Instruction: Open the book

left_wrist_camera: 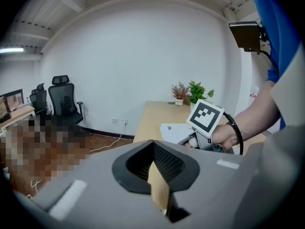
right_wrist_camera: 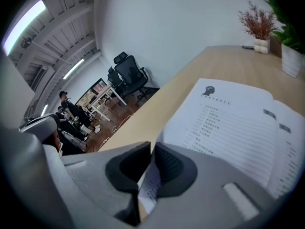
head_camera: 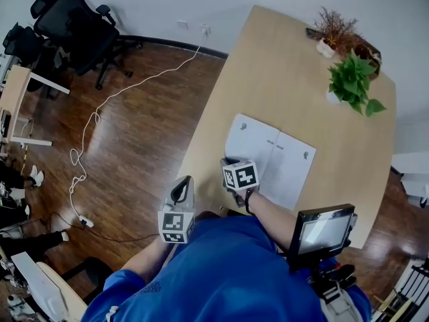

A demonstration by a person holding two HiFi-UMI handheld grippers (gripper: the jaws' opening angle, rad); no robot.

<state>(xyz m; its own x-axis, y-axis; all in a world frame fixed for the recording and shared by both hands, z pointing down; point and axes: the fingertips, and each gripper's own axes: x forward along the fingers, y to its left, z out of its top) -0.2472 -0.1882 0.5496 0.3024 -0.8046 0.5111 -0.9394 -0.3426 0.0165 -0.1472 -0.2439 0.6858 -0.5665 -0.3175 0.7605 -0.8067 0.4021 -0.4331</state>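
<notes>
One book (head_camera: 271, 158) lies open and flat near the middle of a pale wooden desk (head_camera: 281, 66), two printed pages facing up, so the task looks all but done. The right tongs (right_wrist_camera: 150, 149) sit at the book's 7 o'clock corner, nearly pressed together and lightly pinching the left page's edge, probably to lay it down flat. The left tongs (left_wrist_camera: 153, 144), at 8 o'clock from the right pair and off the desk's edge, are pressed together on nothing, seemingly kept clear. At 1 o'clock from the book stand two potted plants: one green plant (head_camera: 352, 79) and one dried plant (head_camera: 333, 29).
</notes>
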